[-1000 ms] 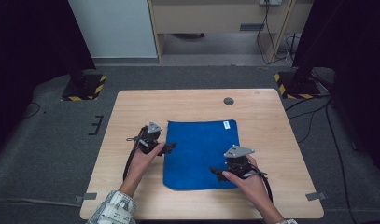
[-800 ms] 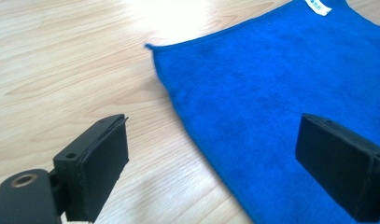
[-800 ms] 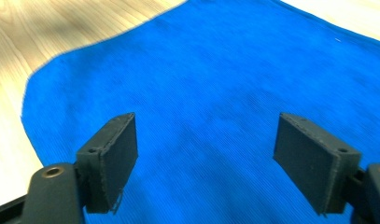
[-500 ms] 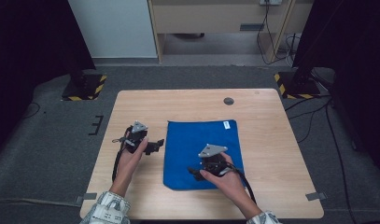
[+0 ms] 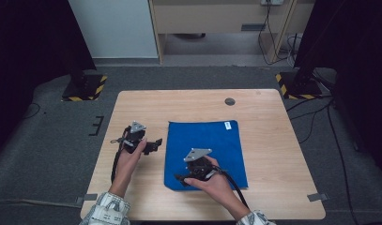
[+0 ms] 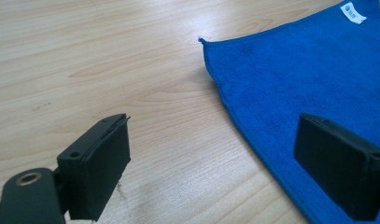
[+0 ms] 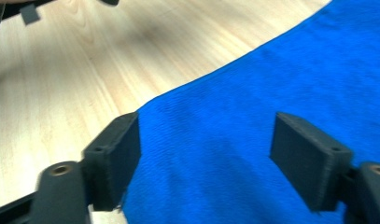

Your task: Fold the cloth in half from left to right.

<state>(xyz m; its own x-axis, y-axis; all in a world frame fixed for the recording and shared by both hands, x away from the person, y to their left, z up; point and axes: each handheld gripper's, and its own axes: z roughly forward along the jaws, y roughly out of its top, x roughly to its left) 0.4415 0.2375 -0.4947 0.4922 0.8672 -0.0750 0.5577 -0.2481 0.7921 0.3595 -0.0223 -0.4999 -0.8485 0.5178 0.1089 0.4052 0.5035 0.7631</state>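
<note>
A blue cloth (image 5: 212,140) lies flat on the wooden table (image 5: 273,122), with a white tag (image 5: 227,125) at its far right corner. My left gripper (image 5: 156,144) hovers just off the cloth's left edge, open. In the left gripper view its jaws (image 6: 220,163) straddle that edge (image 6: 234,116), bare wood between them. My right gripper (image 5: 179,178) is over the cloth's near left corner. Its jaws (image 7: 206,158) have just been closing but still stand apart, low over the cloth (image 7: 253,93), the pads not pressing it.
A small dark round hole (image 5: 230,101) sits near the table's far edge. Black stands with yellow-striped feet (image 5: 85,89) flank the table on the grey floor. The other gripper (image 7: 29,11) shows at the top left of the right gripper view.
My right gripper has moved left across the cloth, from its near right part to its near left corner. The left gripper has drifted a little left, off the cloth's edge.
</note>
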